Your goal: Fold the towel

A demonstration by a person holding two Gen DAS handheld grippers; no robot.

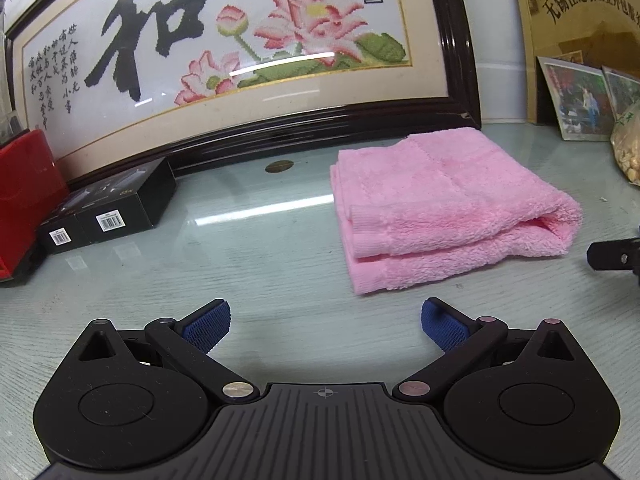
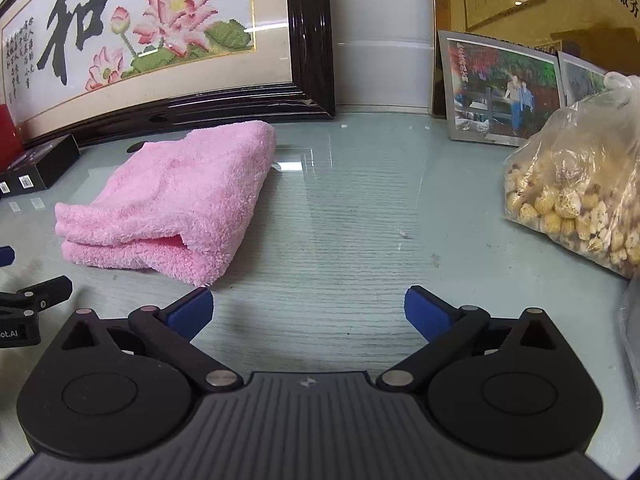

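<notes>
A pink towel lies folded in layers on the glass tabletop. It also shows in the right wrist view, ahead and to the left. My left gripper is open and empty, just short of the towel's near edge. My right gripper is open and empty over bare tabletop, to the right of the towel's near corner. Part of the right gripper's finger shows at the right edge of the left wrist view. Part of the left gripper shows at the left edge of the right wrist view.
A framed lotus embroidery leans at the back. Black boxes and a red case stand at the left. A plastic bag of puffed snacks and framed photos stand at the right.
</notes>
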